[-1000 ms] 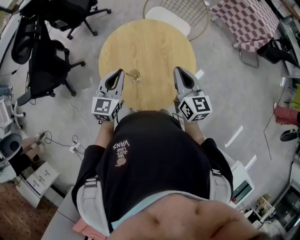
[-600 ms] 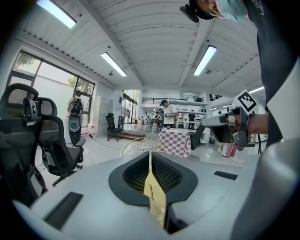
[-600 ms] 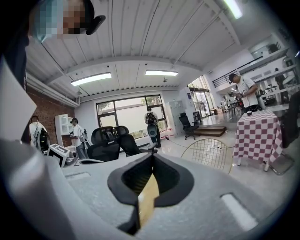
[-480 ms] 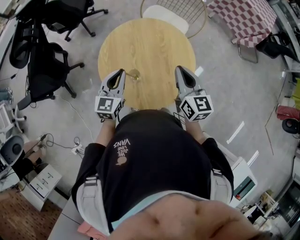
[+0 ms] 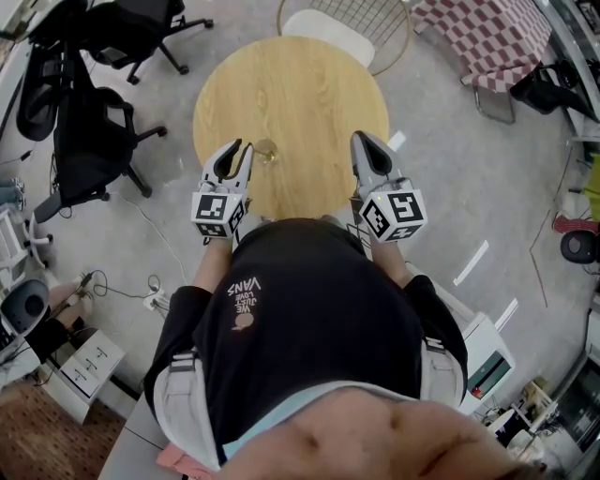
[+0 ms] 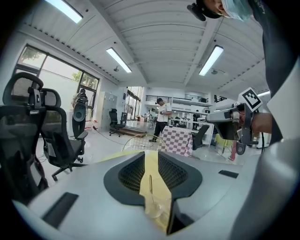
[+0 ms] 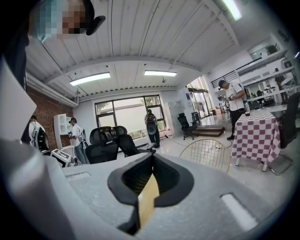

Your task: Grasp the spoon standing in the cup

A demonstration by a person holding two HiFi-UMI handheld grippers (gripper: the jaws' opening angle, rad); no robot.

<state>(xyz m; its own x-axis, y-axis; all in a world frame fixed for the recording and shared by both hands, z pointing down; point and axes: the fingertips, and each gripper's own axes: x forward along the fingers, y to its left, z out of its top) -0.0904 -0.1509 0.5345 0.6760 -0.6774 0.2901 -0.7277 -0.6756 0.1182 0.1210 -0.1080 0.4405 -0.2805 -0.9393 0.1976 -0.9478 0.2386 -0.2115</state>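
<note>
Round wooden table [image 5: 309, 84], office chairs [image 5: 94, 131] left of it. On the table, the left gripper [image 5: 246, 144] has its jaws narrowly parted and empty, near the cup [image 5: 266, 150]. The spoon [image 6: 150, 183] is faint, and the right gripper [image 5: 357, 138] is closed and empty.

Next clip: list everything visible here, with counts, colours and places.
Round wooden table: one, tan, centre.
Clear cup: one, transparent, table's near edge, by the left tool.
Thin spoon: one, pale, upright in the cup.
Wire-backed chair: one, gold with white seat, beyond the table.
Checked-cloth table: one, red-and-white, upper right.
Black office chairs: at least two, left floor.
Bystanders: at least three, background.
Left tool: one, grey, jaws apart, cup seen through the gap.
Right tool: one, grey, jaws together, empty.
</note>
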